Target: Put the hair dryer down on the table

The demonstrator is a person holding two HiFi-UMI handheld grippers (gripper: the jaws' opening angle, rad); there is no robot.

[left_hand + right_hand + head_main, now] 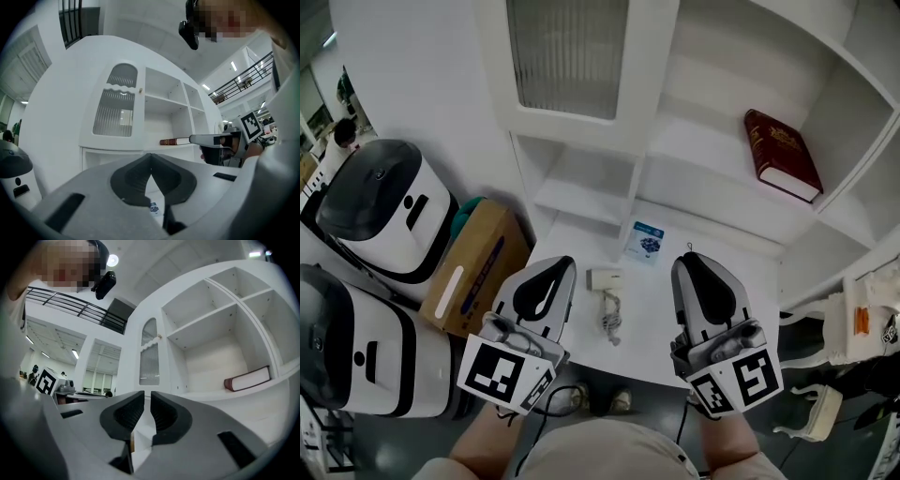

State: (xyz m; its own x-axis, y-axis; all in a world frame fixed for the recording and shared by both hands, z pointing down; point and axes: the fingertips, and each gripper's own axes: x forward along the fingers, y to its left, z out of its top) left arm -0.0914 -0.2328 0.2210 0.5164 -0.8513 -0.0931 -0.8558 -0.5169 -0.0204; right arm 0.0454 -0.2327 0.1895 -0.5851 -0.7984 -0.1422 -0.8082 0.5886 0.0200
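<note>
The white hair dryer (605,278) lies on the white table (661,323) with its grey cord (610,320) bundled in front of it. Neither gripper touches it. My left gripper (564,263) hovers just left of the dryer; in the left gripper view its jaws (150,161) meet at the tips with nothing between them. My right gripper (687,259) hovers to the dryer's right; in the right gripper view its jaws (147,401) stand a thin slit apart, with nothing in the gap. The dryer itself is hidden in both gripper views.
A small blue-and-white packet (645,240) lies on the table behind the dryer. A red book (783,155) rests on a shelf of the white cabinet. White domed machines (380,202) and a cardboard box (478,267) stand at the left, a white chair (853,323) at the right.
</note>
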